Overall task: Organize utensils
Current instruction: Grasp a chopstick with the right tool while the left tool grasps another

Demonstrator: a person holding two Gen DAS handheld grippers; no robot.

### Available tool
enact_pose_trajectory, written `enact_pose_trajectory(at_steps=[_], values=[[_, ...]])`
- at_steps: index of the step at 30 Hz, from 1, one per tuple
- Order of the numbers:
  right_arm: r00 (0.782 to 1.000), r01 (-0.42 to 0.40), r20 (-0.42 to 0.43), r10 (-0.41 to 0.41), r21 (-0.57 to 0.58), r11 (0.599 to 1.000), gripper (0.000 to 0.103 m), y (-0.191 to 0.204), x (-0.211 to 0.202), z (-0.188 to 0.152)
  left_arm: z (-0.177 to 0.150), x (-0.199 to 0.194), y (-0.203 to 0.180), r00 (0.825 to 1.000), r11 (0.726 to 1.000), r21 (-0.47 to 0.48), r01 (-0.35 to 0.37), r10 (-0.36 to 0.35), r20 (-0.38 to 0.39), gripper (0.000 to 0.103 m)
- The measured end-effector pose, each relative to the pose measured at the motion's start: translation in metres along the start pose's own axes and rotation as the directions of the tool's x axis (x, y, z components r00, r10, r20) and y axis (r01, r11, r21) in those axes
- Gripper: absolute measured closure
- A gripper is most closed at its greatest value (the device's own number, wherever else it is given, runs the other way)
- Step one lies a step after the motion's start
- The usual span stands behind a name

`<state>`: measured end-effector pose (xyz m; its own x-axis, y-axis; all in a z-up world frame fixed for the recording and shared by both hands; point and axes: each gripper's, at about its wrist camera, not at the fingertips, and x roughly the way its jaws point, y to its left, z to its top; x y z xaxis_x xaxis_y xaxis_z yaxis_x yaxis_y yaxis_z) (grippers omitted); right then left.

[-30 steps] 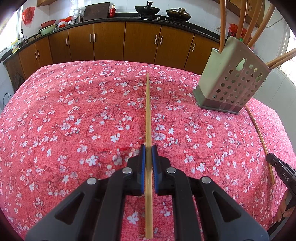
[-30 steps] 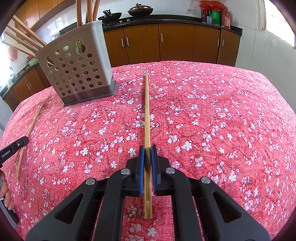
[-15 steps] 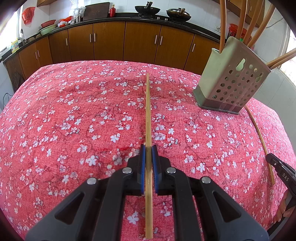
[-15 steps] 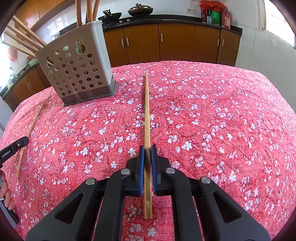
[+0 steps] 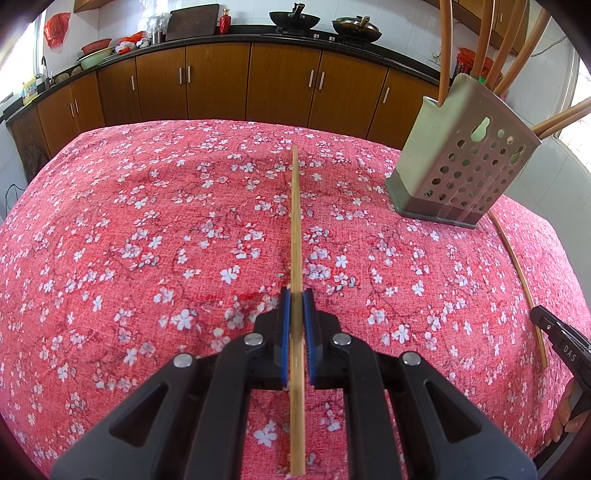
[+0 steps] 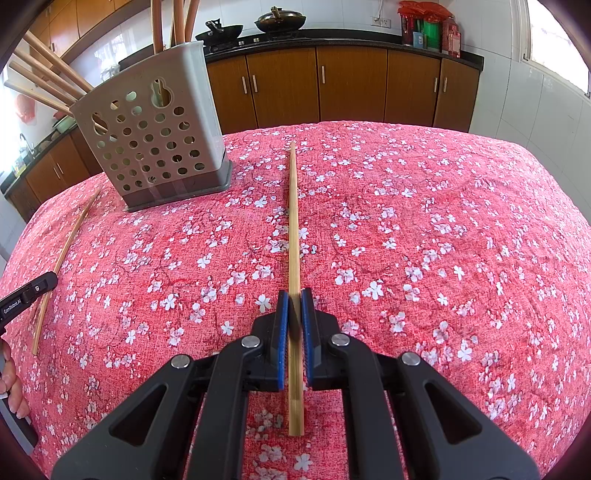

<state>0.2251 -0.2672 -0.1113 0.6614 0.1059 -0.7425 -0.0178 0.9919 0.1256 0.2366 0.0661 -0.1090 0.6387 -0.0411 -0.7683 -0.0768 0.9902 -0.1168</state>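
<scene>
A bamboo chopstick runs straight ahead between the blue pads of my left gripper, which is shut on it above the red floral tablecloth. My right gripper is likewise shut on a second bamboo chopstick. A grey perforated utensil holder with several wooden sticks in it stands ahead to the right in the left wrist view. In the right wrist view the utensil holder is ahead to the left. Each view shows the other gripper's tip at its edge, with a chopstick running through it.
The table's cloth falls away at the far edge. Behind it brown kitchen cabinets carry a dark counter with woks and bottles. A person's fingers show at the left rim of the right wrist view.
</scene>
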Motion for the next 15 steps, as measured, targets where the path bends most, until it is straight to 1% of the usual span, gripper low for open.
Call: enact_pose_trajectory(at_steps=[11,15], values=[[1.000,-0.003,0.001,0.003,0.002,1.000,0.094,-0.0005,-0.0001,0.0001,0.0002,-0.0016,-0.0013,1.000,1.000,-0.008,0.008,-0.008,0.001,0.092],[1.000,-0.023,0.002,0.023,0.021,1.000,0.094,-0.0026,-0.0039,-0.0012,-0.0057,-0.0092,-0.0057,1.000,0.999,0.023,-0.029,0.029,-0.006,0.092]])
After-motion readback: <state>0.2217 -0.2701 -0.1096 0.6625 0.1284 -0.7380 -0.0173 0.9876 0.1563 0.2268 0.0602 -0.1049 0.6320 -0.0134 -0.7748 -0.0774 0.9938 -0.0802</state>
